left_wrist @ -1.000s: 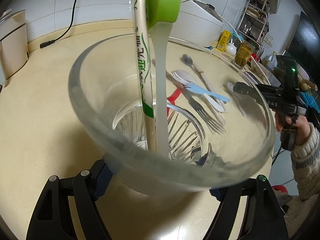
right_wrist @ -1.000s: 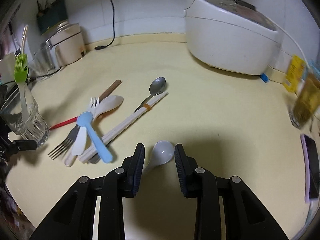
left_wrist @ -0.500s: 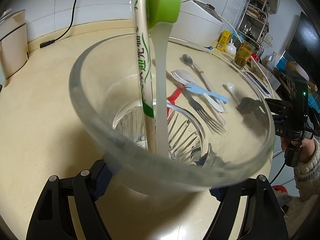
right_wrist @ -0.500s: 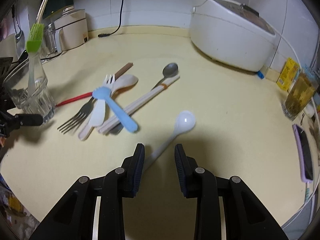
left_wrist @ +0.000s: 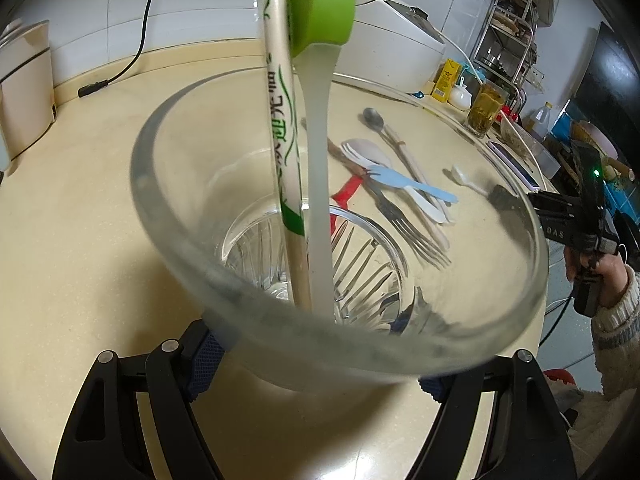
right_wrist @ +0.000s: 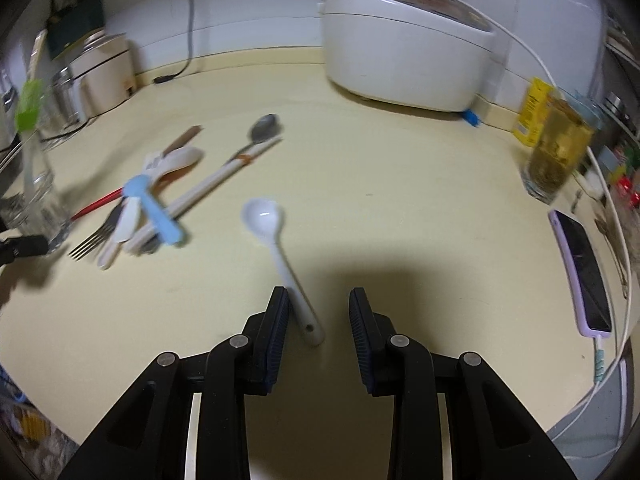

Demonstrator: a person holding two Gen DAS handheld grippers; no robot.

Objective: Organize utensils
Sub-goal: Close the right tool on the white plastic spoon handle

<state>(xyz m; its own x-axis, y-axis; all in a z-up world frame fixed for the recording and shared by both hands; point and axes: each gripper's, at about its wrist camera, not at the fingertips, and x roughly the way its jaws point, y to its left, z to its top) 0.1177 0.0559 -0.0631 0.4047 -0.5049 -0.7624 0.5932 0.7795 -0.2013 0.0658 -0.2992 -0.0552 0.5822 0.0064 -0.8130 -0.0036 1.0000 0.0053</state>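
Note:
My left gripper [left_wrist: 320, 364] is shut on a clear ribbed glass [left_wrist: 152, 200] that stands on the cream counter. A green silicone brush [left_wrist: 324, 12] and a printed chopstick [left_wrist: 280, 120] stand in it. My right gripper [right_wrist: 319, 294] is open, low over the counter. The handle of a white ceramic spoon [right_wrist: 276, 240] lies between its fingers and neither pad presses on it. To the left lies a pile: a blue plastic fork [right_wrist: 154, 210], a metal fork [right_wrist: 94, 236], a metal spoon [right_wrist: 264, 126], white chopsticks [right_wrist: 212, 184] and a red-handled piece [right_wrist: 98, 202]. The glass [right_wrist: 40, 200] stands left of the pile.
A white rice cooker [right_wrist: 404, 40] sits at the back right. A glass of tea [right_wrist: 556, 152] and a yellow carton [right_wrist: 534, 112] stand near the right edge, with a charging phone [right_wrist: 582, 268] beside them. A beige appliance [right_wrist: 108, 72] and a black cable [right_wrist: 188, 20] are at the back left.
The right gripper has drawn back from the white spoon: a second ago the bowl lay between its tips, now the handle's end does. The left gripper and glass have not moved.

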